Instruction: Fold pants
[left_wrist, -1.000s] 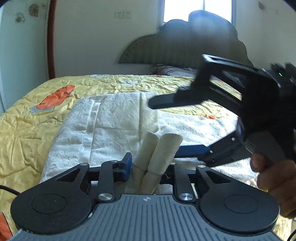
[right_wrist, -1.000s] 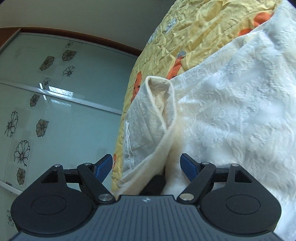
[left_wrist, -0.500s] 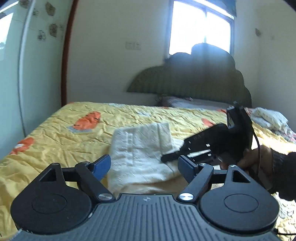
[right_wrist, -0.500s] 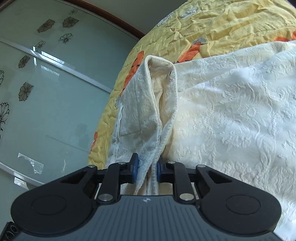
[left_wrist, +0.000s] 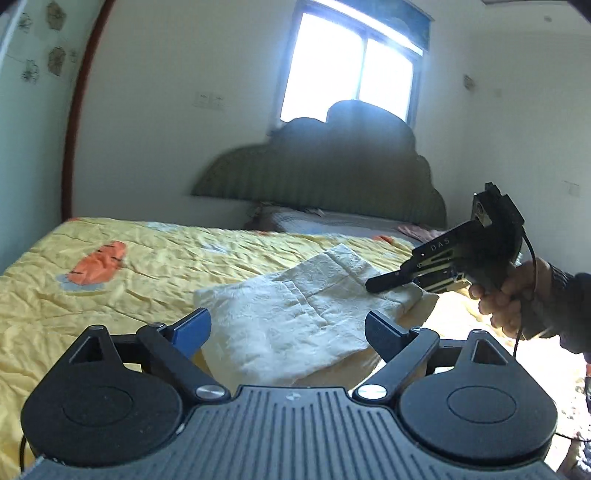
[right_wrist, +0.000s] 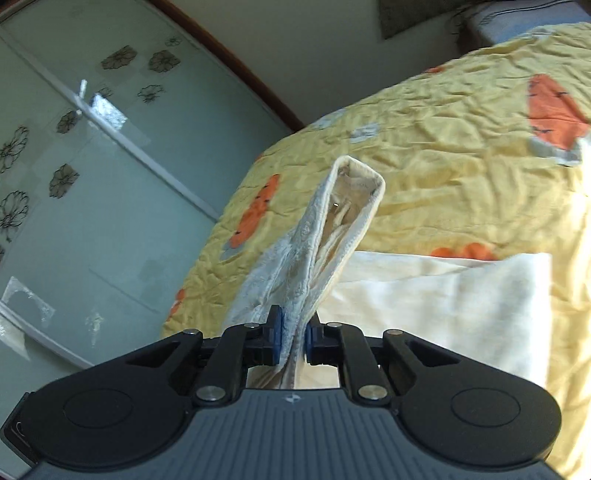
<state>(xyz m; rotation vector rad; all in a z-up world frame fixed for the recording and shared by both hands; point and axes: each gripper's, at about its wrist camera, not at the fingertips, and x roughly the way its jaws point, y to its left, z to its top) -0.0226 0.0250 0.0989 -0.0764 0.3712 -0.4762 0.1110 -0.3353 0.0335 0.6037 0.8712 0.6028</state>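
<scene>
The cream pants (left_wrist: 291, 325) are lying partly folded on the yellow bedspread (left_wrist: 110, 280), one thick edge (right_wrist: 325, 251) rising off it. The textured cloth looks soft, light and limp, so it is likely sagging wherever unsupported; seams and layered edges seem the best places to take hold. The right gripper (right_wrist: 293, 338) is closing, pinching that lifted edge between its blue pads. The left gripper (left_wrist: 288, 332) is opening wide above the bed, nothing between its fingers.
</scene>
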